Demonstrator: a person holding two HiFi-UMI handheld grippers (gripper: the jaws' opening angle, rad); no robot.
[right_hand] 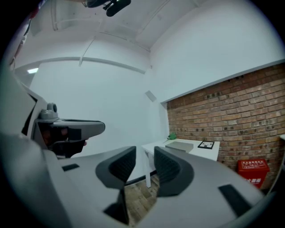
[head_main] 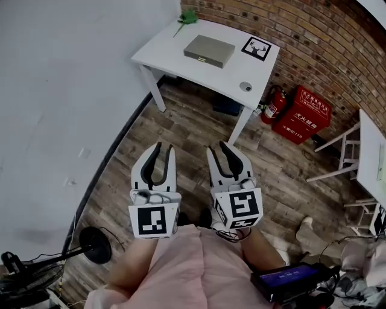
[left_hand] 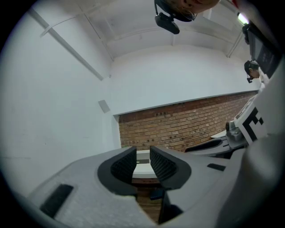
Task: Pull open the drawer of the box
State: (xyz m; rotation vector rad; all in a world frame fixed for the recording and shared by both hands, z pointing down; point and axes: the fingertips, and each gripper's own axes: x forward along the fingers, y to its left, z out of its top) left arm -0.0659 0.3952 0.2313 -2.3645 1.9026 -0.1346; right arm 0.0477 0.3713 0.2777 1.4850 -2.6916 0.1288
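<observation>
The box (head_main: 208, 50) is a flat grey case lying on a white table (head_main: 175, 48) far ahead by the brick wall; it also shows in the right gripper view (right_hand: 180, 145). Both grippers are held close to the person's body, well short of the table. My left gripper (head_main: 164, 148) is open with a narrow gap and nothing between its fingers; in its own view (left_hand: 143, 156) the distant table shows through the gap. My right gripper (head_main: 222, 148) (right_hand: 144, 156) is likewise open and empty.
On the table sit a framed deer picture (head_main: 256, 48), a green object (head_main: 187, 17) and a small round item (head_main: 245, 86). A fire extinguisher (head_main: 274, 105) and red cabinet (head_main: 307, 114) stand at the wall. Another white table (head_main: 369, 151) is right; a fan base (head_main: 93, 242) lower left.
</observation>
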